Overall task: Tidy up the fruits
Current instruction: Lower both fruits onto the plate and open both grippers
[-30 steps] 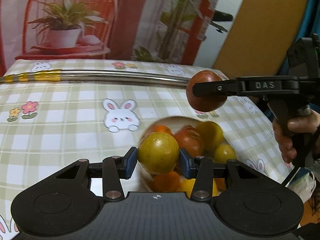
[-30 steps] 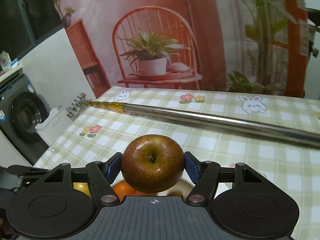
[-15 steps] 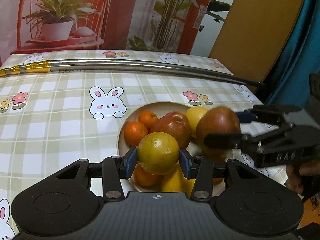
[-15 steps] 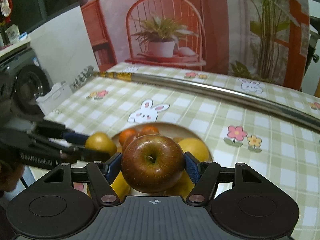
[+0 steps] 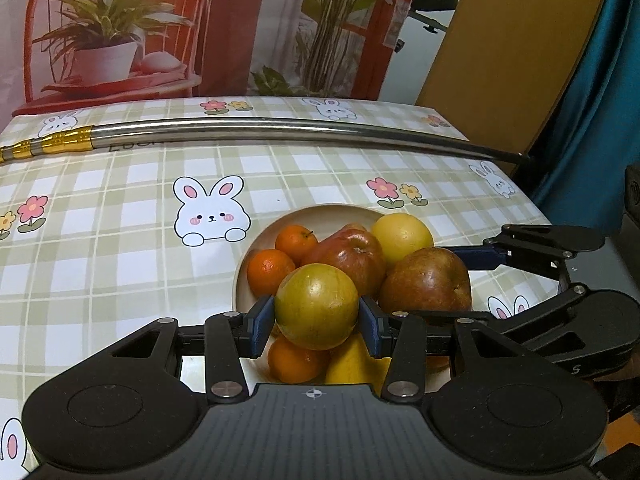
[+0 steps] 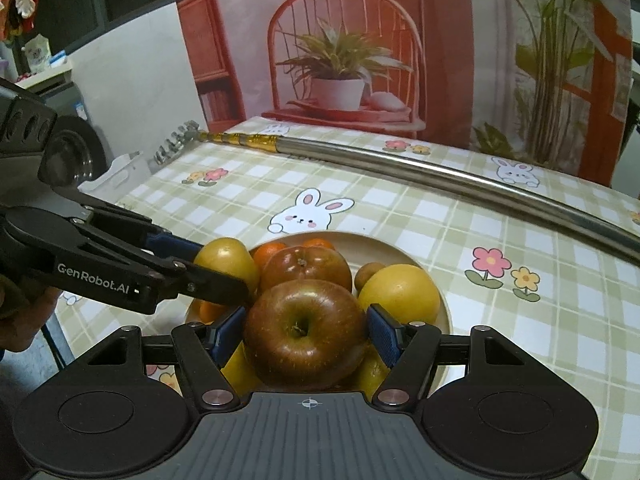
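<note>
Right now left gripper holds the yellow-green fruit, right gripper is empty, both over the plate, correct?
Not quite: the right gripper is not empty; the right wrist view shows it shut on a red apple. The left gripper does hold the yellow-green fruit, both over the plate.

The right tool holds a red apple over the bowl of fruit on the table.

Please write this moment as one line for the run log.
left tongs: shut on round yellow-green fruit | right tongs: shut on dark red apple | both over round beige plate piled with fruit
</note>
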